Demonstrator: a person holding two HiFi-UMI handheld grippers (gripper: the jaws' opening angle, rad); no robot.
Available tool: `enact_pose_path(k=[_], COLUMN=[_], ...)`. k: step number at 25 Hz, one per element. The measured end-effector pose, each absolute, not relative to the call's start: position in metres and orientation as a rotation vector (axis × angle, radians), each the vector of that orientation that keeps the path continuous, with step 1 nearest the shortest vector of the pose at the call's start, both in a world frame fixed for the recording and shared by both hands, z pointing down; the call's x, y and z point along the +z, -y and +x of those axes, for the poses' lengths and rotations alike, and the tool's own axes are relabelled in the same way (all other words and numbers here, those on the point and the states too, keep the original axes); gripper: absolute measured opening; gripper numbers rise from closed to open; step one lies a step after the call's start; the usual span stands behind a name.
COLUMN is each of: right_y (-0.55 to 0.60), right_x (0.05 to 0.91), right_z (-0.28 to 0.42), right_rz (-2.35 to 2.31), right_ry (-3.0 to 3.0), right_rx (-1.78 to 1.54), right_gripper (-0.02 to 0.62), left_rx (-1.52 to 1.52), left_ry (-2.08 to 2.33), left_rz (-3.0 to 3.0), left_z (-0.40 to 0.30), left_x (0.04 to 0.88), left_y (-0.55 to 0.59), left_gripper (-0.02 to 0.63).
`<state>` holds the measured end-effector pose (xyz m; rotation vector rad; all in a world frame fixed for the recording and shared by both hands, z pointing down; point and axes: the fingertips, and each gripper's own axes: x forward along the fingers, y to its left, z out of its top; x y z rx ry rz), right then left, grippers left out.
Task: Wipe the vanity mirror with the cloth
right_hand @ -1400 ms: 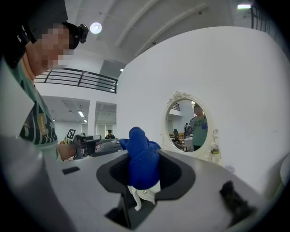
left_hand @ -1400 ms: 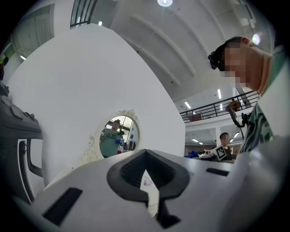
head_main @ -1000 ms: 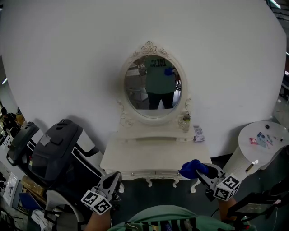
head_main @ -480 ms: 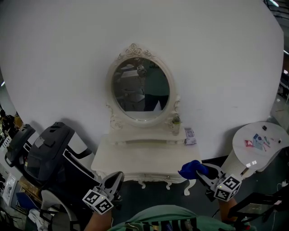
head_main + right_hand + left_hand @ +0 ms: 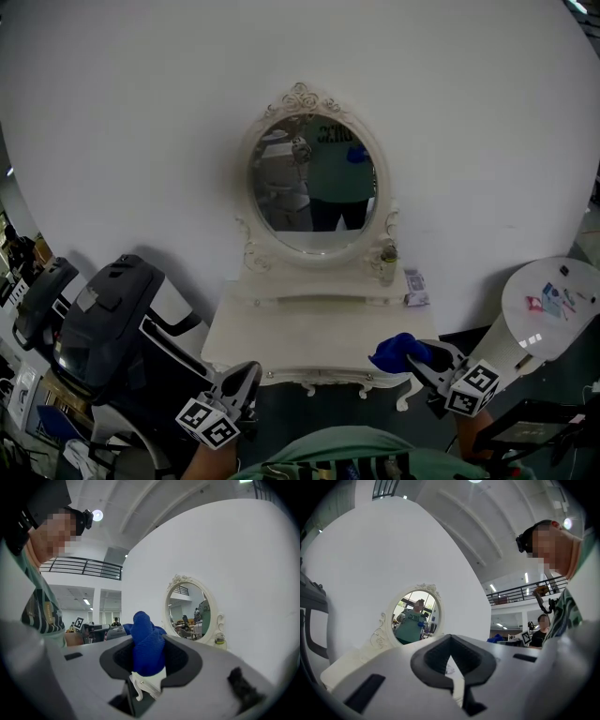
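Note:
An oval vanity mirror in an ornate white frame stands on a white dressing table against the white wall. It also shows as the mirror in the left gripper view and the mirror in the right gripper view. My right gripper is low at the table's front right corner, shut on a bunched blue cloth; the cloth sticks up between its jaws. My left gripper is below the table's front left corner, shut with nothing in it. Both are well short of the glass.
A small bottle and a small box sit on the table's right side by the mirror. A black exercise machine stands to the left. A round white stand is at the right.
The head view has swung, so the mirror and table sit further right and lower than half a second ago. Both grippers hold about the same places; the cloth stays gripped.

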<state>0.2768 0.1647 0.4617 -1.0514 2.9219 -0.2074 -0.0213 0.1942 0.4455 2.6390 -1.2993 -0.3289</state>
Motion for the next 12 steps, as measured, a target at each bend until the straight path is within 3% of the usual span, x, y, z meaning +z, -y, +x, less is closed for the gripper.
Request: enact_pose_path(k=[12], right_y=[-0.078], right_x=[0.438], right_z=[0.129], right_rz=[-1.175], right_ry=[-2.88], right_rx=[-0.152], right_gripper=[0.129], left_rx=[-0.312], left_ry=[1.176], left_rz=[2.717], left_z=[-0.169], left_x=[0.429], left_y=[-0.09], left_gripper=[0.006])
